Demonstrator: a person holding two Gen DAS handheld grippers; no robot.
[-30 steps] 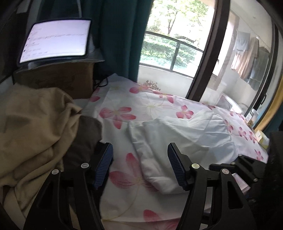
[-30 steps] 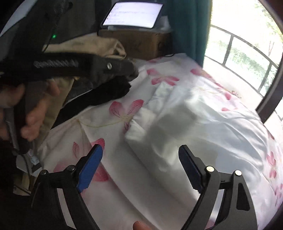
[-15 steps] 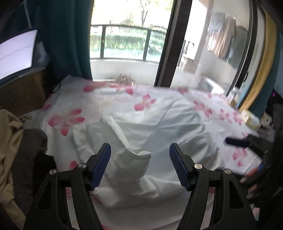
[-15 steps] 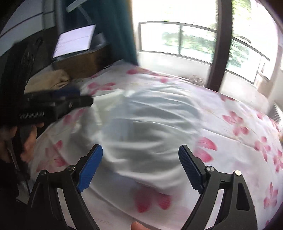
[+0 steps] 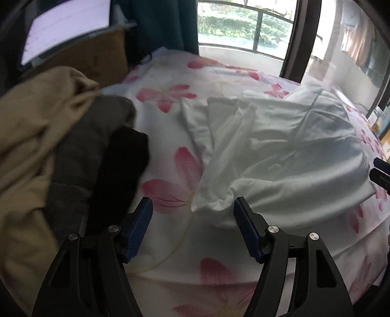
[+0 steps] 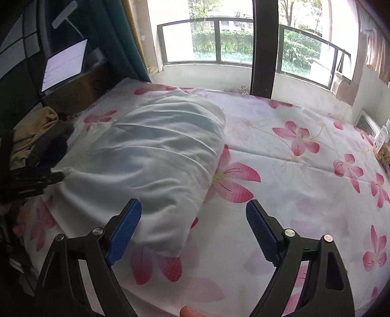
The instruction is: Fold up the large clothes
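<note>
A large white garment [image 5: 280,151] lies loosely spread and wrinkled on a bed sheet with pink flowers [image 5: 168,95]. My left gripper [image 5: 192,207] is open just above the garment's bunched near corner, which sits between the blue pads without touching them. In the right wrist view the same garment [image 6: 151,151] covers the left part of the sheet [image 6: 304,170]. There my right gripper [image 6: 192,207] is open over the garment's near right corner, nothing pressed. The left gripper [image 6: 36,180] shows at the garment's left edge, and the right gripper's tip [image 5: 381,168] at its far side.
A heap of tan, grey and black clothes [image 5: 48,136] lies left of the garment, also seen small [image 6: 36,131]. Behind it are a cardboard box [image 5: 97,56] and a lit tablet [image 5: 65,26]. A teal curtain [image 5: 168,22] and balcony window [image 6: 231,41] stand beyond the bed.
My left gripper swung back left and sank toward the garment's near corner. My right gripper moved rightward along the garment to its other near corner. The garment now lies flatter and wider.
</note>
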